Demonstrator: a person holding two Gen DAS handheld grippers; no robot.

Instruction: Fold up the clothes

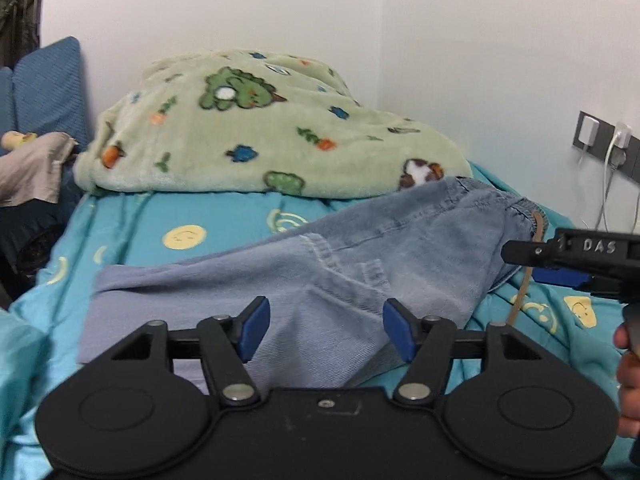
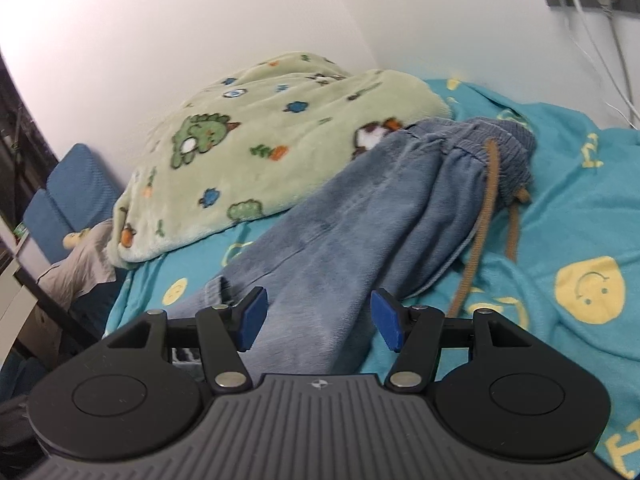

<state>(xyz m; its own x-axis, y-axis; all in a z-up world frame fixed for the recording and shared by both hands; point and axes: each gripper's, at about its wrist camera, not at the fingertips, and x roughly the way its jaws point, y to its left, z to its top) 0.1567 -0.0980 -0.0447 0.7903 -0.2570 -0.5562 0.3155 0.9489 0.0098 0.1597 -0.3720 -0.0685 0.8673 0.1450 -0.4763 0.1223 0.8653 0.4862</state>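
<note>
A pair of light blue denim trousers (image 1: pixel 360 256) lies on the bed, legs toward me and elastic waistband with a brown drawstring (image 2: pixel 486 216) at the far right. My left gripper (image 1: pixel 326 330) is open and empty, just above the leg part. My right gripper (image 2: pixel 314 322) is open and empty over the trousers (image 2: pixel 340 240) near the thigh. In the left wrist view the right gripper's black finger (image 1: pixel 524 252) shows at the right edge, beside the waistband.
The bed has a turquoise sheet (image 1: pixel 160 224) with yellow smiley faces. A green fleece blanket (image 1: pixel 256 128) is heaped behind the trousers against the white wall. Blue cushions (image 1: pixel 44 88) stand at the left. A wall socket with chargers and cables (image 1: pixel 612 144) is at the right.
</note>
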